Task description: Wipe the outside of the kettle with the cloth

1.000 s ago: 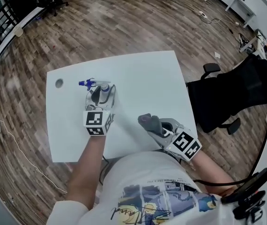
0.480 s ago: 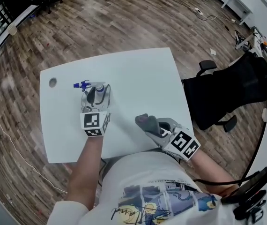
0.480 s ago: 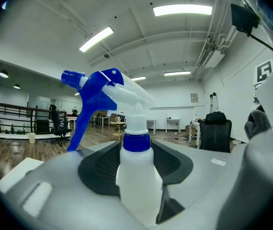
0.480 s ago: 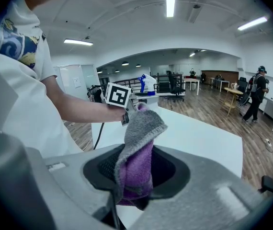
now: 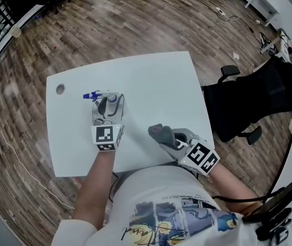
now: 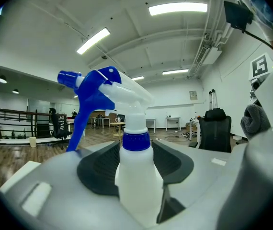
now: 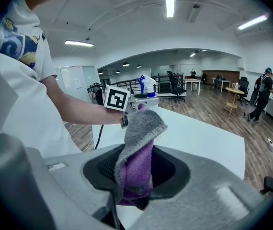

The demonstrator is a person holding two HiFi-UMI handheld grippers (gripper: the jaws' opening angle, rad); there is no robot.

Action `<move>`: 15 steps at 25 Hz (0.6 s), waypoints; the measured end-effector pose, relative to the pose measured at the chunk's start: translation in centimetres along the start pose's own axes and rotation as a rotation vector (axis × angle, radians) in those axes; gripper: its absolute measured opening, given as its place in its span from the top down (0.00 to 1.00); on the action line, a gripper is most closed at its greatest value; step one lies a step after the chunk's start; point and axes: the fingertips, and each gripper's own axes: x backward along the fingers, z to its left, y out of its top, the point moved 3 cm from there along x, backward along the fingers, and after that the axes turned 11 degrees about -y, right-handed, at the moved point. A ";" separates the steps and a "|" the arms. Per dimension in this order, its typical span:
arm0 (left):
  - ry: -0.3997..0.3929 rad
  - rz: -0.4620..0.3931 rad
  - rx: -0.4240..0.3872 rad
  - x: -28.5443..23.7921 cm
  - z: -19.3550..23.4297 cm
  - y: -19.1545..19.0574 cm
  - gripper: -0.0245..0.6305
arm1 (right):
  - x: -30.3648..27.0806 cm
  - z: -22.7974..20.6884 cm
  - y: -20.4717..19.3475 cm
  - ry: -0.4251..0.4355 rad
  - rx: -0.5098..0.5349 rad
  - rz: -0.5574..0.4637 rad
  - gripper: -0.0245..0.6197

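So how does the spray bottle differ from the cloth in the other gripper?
The spray bottle is rigid white plastic with a blue trigger; the cloth is soft, grey and purple. The spray bottle stands upright in the left gripper, whose jaws have just eased open slightly around it; the cloth is bunched, its top flopping over, pinched in the right gripper. Shared: each sits between one gripper's jaws, at the white table.

Open office with a wood-plank floor (image 5: 136, 24).
White table (image 5: 156, 81), black office chair (image 5: 253, 101) just beside it, ceiling strip lights (image 6: 177, 7) lit.
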 end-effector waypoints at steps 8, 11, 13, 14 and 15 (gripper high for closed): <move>-0.020 0.031 0.008 0.1 -0.1 -0.6 0.59 | 0.0 0.3 0.6 0.013 0.002 -0.011 0.75; -0.020 0.034 0.011 0.2 -0.1 -0.7 0.57 | 0.0 0.4 0.6 0.014 0.006 -0.009 0.75; -0.022 0.042 0.014 0.5 -0.1 -0.8 0.55 | 0.0 0.5 0.6 0.016 0.008 -0.009 0.75; -0.025 0.048 0.017 0.6 -0.1 -1.0 0.55 | 0.1 0.6 0.7 0.017 0.010 -0.008 0.75; -0.028 0.054 0.021 0.8 -0.2 -1.1 0.54 | 0.1 0.6 0.7 0.018 0.012 -0.008 0.75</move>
